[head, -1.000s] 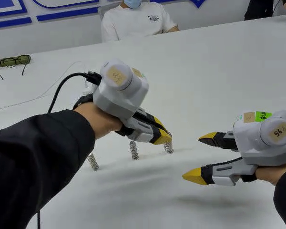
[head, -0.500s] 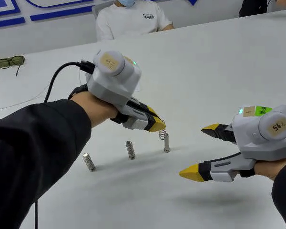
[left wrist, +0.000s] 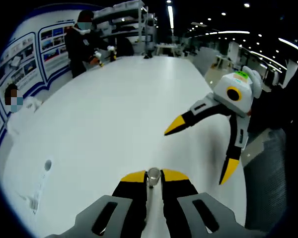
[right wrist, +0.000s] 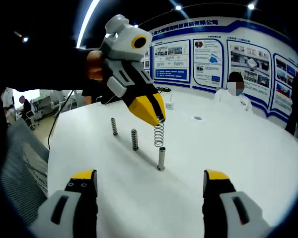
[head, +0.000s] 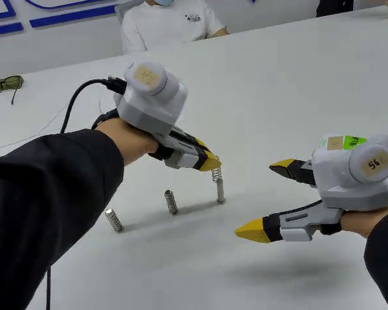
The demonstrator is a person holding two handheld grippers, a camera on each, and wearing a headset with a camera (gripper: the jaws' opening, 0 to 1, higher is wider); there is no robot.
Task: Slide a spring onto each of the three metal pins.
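The spring has its top hidden behind the left hand-held gripper tips; the glasses far left are cut by the picture's edge.

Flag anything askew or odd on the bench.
Nothing stands out. The far pin and middle pin stand upright, both already loaded. The left gripper holds the third spring just above the bare pin, roughly in line. The right gripper hangs open nearby.

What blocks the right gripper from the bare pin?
Probably yes, from the side: the right gripper is open, bare table up to the pin. The left gripper holds a spring over its top.
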